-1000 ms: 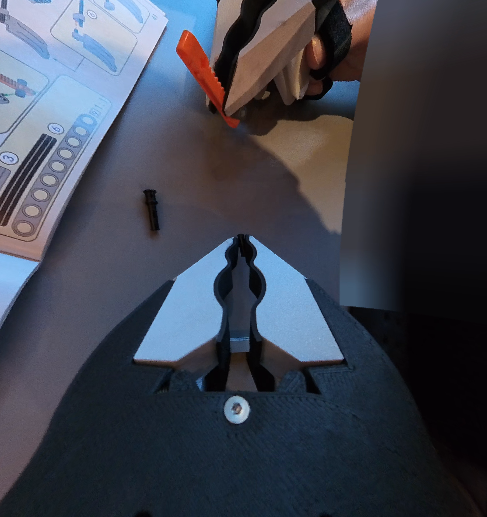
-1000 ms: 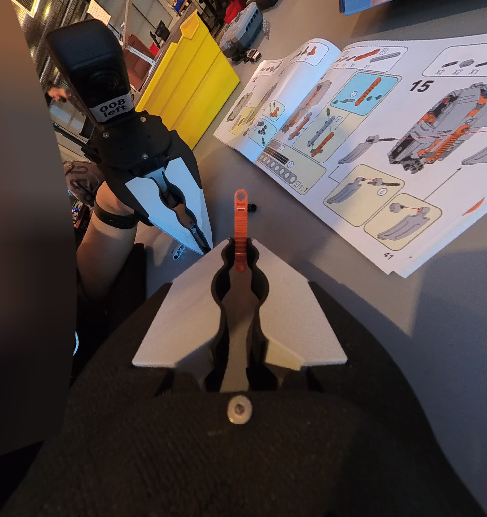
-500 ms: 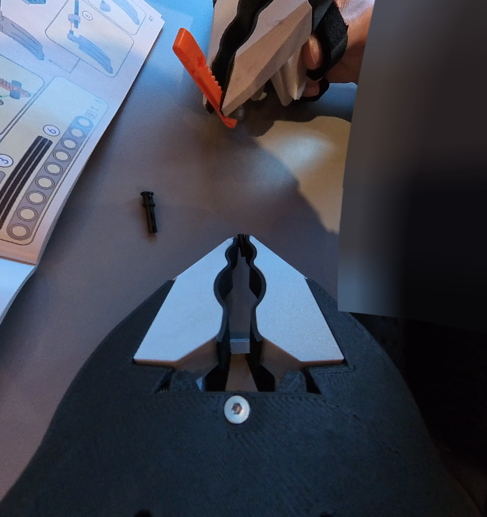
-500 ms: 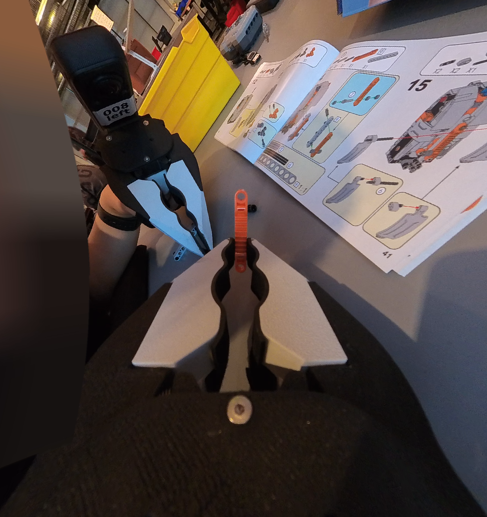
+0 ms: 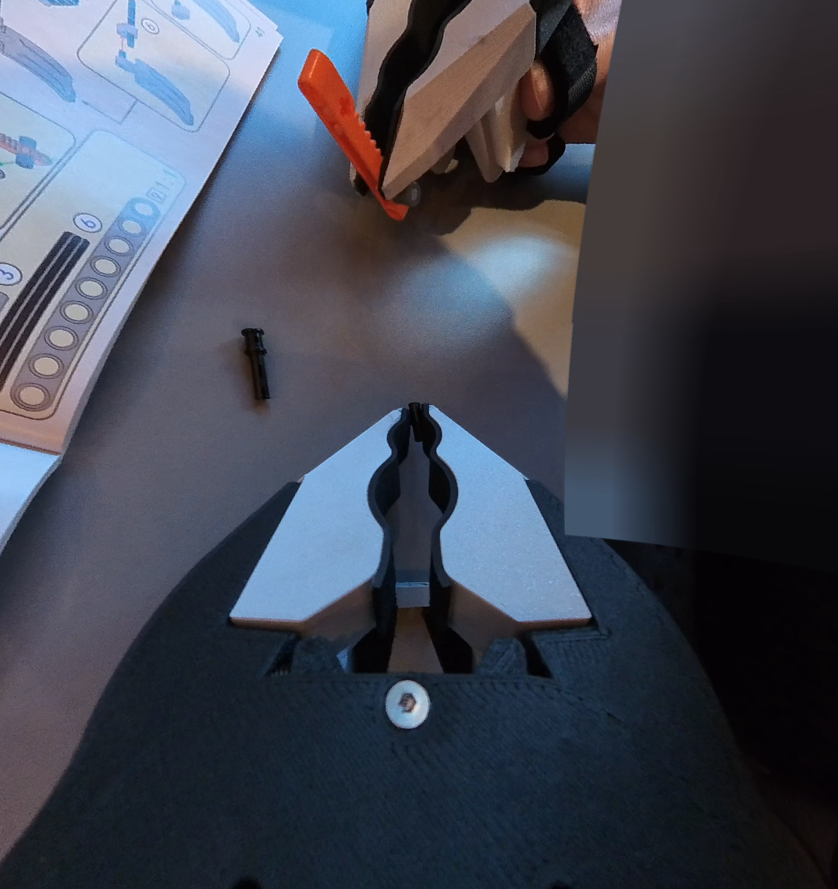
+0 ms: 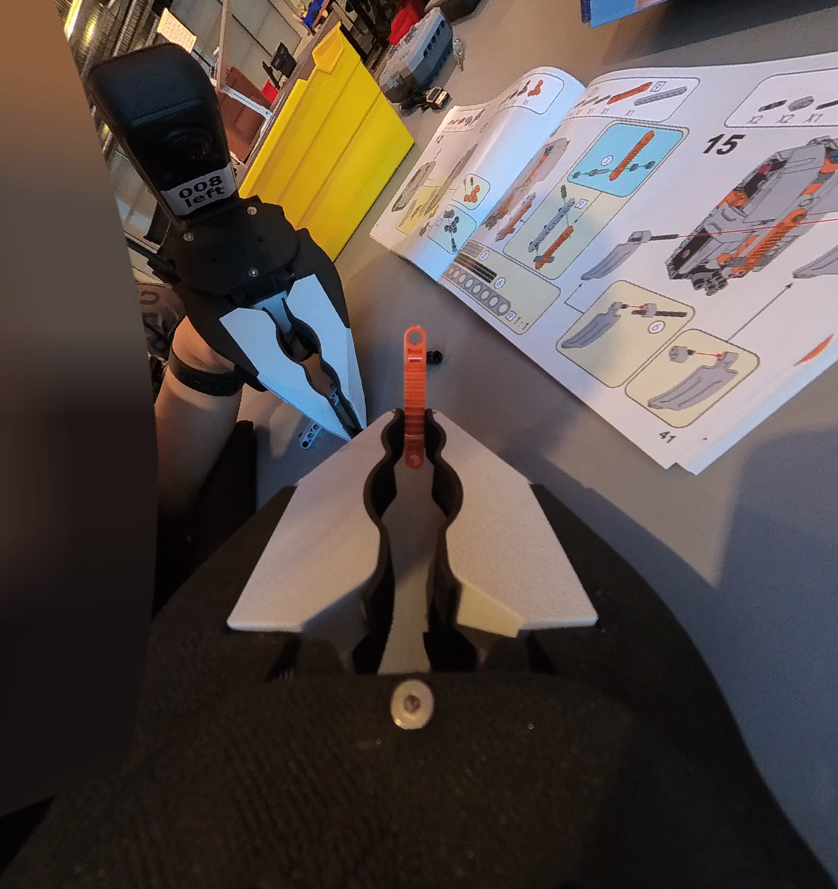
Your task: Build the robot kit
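My right gripper (image 6: 414,419) is shut on an orange toothed bar (image 6: 414,385) that sticks out forward past its tips, just above the grey table. It also shows in the left wrist view (image 5: 392,185), with the orange bar (image 5: 344,130) slanting down to the table. My left gripper (image 5: 414,413) is shut on a small black pin (image 5: 415,425) at its tips. In the right wrist view the left gripper (image 6: 352,430) points down at the table just left of my right fingers. A second black pin (image 5: 258,363) lies loose on the table ahead and to the left of the left gripper.
An open instruction booklet (image 6: 648,250) lies on the table to the right, and shows at the left in the left wrist view (image 5: 70,216). A yellow bin (image 6: 330,158) stands at the back. A small grey beam (image 6: 309,435) lies under the left gripper. There is about 8 cm between the tips of the two grippers.
Both grippers keep their grip. The left gripper has shifted slightly toward the right gripper; the loose pin and the booklet lie where they were.
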A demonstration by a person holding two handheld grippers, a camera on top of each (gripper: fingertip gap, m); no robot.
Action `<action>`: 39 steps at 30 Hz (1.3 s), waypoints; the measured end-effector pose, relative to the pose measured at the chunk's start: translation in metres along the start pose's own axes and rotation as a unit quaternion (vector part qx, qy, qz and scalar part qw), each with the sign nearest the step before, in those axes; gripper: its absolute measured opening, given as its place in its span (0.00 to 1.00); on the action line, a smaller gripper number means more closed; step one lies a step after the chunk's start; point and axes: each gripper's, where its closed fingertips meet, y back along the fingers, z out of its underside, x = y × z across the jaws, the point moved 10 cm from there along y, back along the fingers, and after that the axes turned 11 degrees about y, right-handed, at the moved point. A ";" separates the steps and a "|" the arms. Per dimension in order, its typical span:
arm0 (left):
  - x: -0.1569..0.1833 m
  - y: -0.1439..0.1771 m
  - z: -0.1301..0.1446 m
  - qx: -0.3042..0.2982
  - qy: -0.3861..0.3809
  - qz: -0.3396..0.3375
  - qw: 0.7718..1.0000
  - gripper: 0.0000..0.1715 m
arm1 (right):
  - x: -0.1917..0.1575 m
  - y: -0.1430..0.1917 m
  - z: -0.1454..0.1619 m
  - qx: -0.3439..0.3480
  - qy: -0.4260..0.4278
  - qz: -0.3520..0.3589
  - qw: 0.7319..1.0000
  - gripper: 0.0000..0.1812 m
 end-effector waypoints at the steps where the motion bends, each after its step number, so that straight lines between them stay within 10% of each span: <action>1: 0.000 0.000 0.000 0.000 0.000 0.000 1.000 0.00 | 0.000 0.000 0.000 0.000 0.000 0.000 1.000 0.03; 20: 0.011 -0.006 -0.003 -0.015 -0.059 -0.073 0.995 0.01 | 0.004 -0.005 -0.004 0.020 -0.039 -0.028 0.999 0.03; 24: 0.019 -0.004 -0.002 -0.026 -0.071 -0.087 0.993 0.14 | 0.004 -0.004 -0.005 0.046 -0.067 -0.059 0.995 0.03; 39: 0.040 0.005 0.021 0.083 -0.141 -0.112 0.980 0.04 | -0.012 0.008 -0.012 0.130 -0.114 -0.172 0.970 0.03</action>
